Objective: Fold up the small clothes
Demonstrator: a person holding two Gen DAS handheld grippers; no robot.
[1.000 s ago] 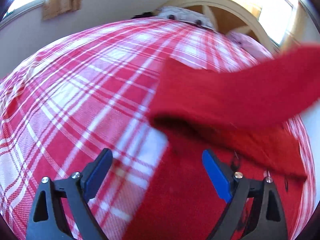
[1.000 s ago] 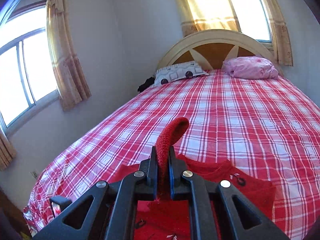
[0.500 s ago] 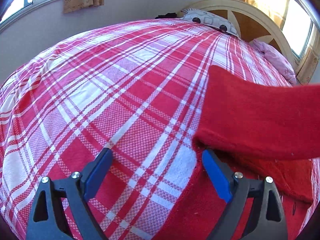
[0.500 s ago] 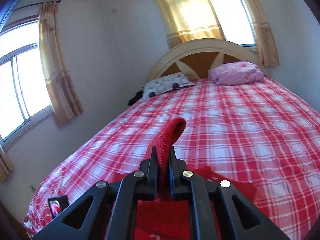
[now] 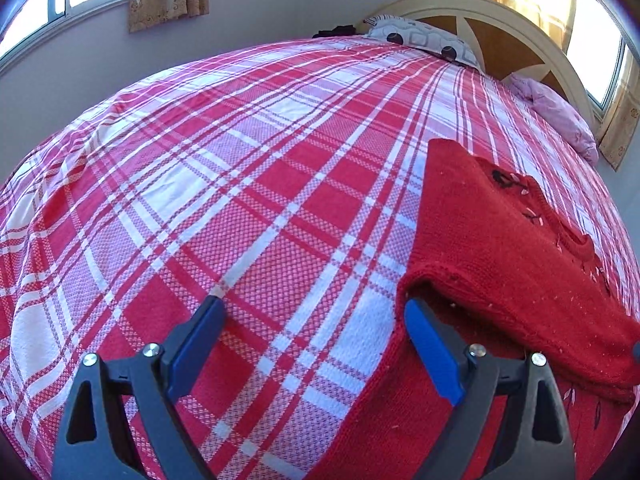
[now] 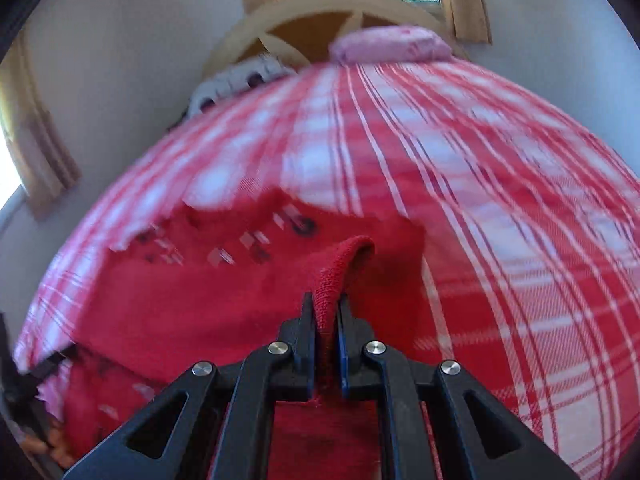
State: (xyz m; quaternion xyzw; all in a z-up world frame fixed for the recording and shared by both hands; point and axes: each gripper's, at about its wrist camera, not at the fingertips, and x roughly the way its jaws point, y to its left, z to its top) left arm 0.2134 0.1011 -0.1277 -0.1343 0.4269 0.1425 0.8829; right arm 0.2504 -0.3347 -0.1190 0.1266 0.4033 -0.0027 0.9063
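Observation:
A small red knit sweater (image 5: 516, 248) with dark stitched motifs lies on the red-and-white plaid bedspread (image 5: 240, 184). In the left wrist view its upper part lies folded over the lower part at the right. My left gripper (image 5: 312, 320) is open and empty, low over the bedspread, its right finger beside the sweater's folded edge. In the right wrist view my right gripper (image 6: 325, 316) is shut on a ribbed edge of the sweater (image 6: 224, 280) and holds it low over the rest of the garment.
A patterned pillow (image 5: 424, 38) and a pink pillow (image 5: 556, 112) lie by the cream headboard (image 5: 480, 12). Curtained windows flank the bed. A wall runs along the bed's left side.
My right gripper has tipped down and carried the sweater's edge over onto the garment. In the left wrist view the raised red cloth has come down into a fold at the right.

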